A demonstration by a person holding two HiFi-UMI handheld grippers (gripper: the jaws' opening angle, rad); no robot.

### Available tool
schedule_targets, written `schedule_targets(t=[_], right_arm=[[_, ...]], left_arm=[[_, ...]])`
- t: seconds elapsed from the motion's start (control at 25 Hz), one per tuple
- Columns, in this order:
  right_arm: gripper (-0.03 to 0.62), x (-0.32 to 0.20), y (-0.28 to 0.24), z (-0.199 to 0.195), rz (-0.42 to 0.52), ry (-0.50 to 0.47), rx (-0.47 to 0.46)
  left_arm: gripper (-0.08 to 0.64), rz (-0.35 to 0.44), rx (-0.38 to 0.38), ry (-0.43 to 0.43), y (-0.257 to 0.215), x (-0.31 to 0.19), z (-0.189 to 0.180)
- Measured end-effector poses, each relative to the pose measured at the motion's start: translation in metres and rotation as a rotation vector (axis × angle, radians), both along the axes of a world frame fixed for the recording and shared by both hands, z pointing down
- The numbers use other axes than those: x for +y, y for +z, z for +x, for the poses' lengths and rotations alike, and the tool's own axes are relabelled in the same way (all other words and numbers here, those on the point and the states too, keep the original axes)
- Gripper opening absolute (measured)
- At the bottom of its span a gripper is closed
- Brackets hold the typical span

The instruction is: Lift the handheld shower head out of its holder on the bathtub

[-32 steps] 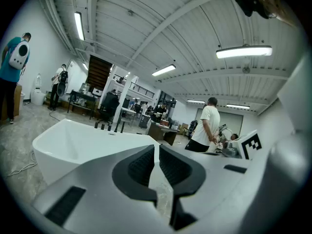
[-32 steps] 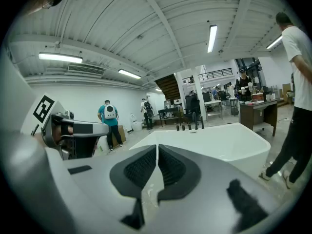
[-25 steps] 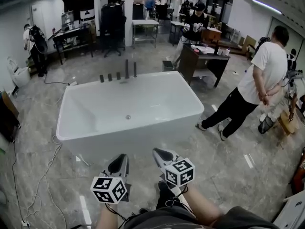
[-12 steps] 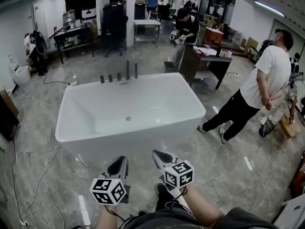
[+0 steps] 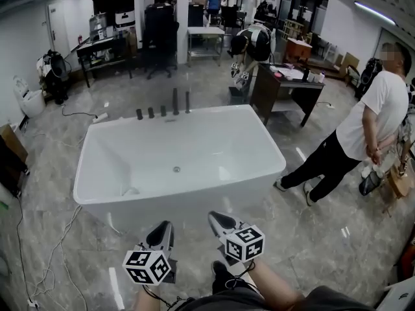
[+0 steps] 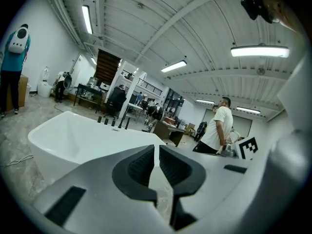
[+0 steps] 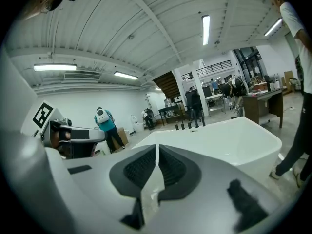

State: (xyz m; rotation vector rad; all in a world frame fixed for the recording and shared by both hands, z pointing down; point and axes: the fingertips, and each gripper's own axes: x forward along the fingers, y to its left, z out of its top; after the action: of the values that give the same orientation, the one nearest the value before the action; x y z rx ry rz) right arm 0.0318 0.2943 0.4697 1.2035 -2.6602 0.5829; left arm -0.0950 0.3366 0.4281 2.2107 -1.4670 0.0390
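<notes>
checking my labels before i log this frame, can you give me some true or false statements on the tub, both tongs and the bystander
1. The left tongs are shut with nothing between them. True.
2. The right tongs grip the shower head. False: they are shut and empty, on the near side of the bathtub.
3. The dark fittings stand at the bathtub's far edge. True.
4. The bathtub is brimming with water. False: the drain shows plainly at the bottom.
5. In the head view, a person in a white shirt stands left of the bathtub. False: that person stands to its right.
</notes>
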Motion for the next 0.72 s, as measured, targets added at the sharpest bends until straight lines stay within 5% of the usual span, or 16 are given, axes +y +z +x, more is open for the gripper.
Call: schedule_targets(t=[0.72], right_arm=[[0.033,-0.173,0.000,0.090,-0.012,-0.052,-0.065]], left_arm=[[0.041,-0.007,-0.034,-0.092,-0.002,-0.152,0.080]])
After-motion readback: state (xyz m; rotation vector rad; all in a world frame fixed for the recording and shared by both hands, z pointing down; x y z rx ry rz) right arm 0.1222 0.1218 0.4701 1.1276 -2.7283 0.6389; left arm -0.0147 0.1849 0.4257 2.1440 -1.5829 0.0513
